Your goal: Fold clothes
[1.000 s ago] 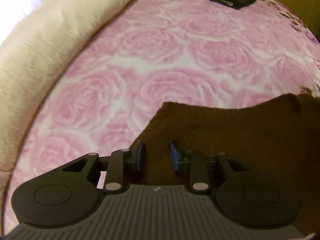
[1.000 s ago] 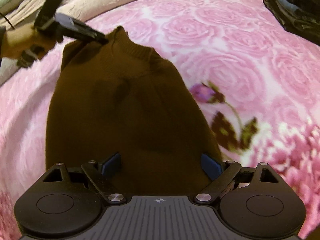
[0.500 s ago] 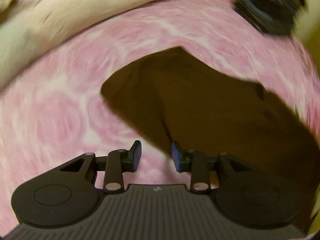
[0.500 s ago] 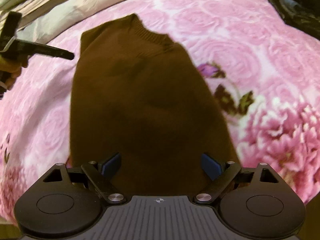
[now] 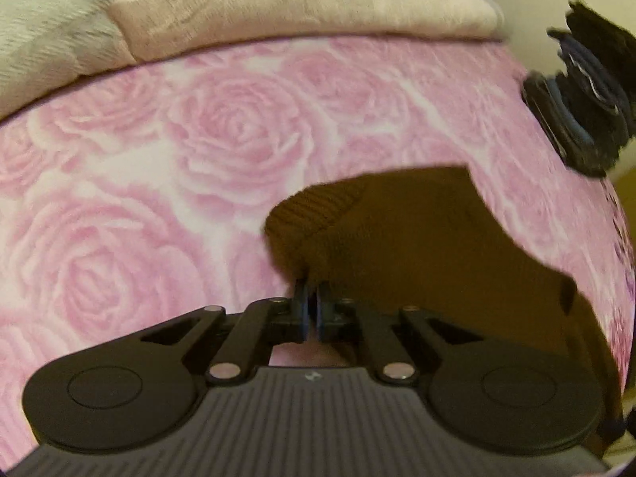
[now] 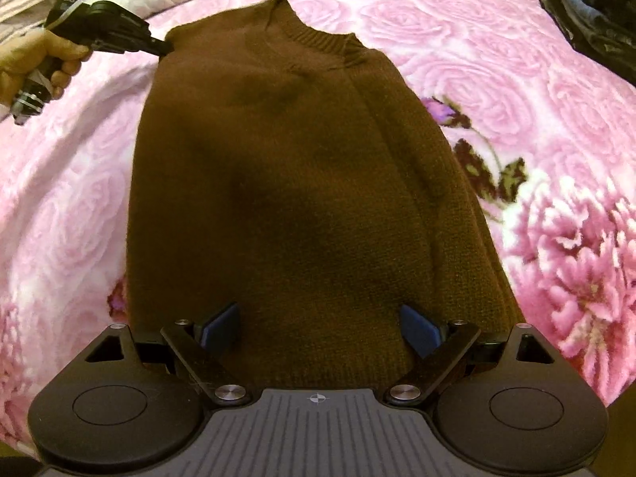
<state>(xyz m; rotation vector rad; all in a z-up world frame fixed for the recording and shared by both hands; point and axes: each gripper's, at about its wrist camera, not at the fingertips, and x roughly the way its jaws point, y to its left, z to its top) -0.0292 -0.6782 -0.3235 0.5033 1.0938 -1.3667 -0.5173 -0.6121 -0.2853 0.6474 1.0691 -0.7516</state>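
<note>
1. Two views are disagreeing on coverage: the left wrist view is cutting off most of the brown sweater [image 5: 417, 238], blurred at its edges.
2. Left gripper [image 5: 312, 310] is pinching the sweater's shoulder edge, jaws together.
3. Right gripper [image 6: 318, 328] is hanging spread wide over the hem; the sweater is lying flat on the rose bedspread [image 6: 497, 59].
4. Dark folded clothes [image 6: 592, 20] are being cropped at the frame edge.

Pink rose-print bed [image 6: 497, 79] carries brown sweater [image 6: 298, 183], dark clothes pile [image 6: 592, 12].

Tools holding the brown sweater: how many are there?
1. The left tool is pinched shut on the brown sweater at its shoulder edge. The right tool is wide open above the hem, gripping nothing.
</note>
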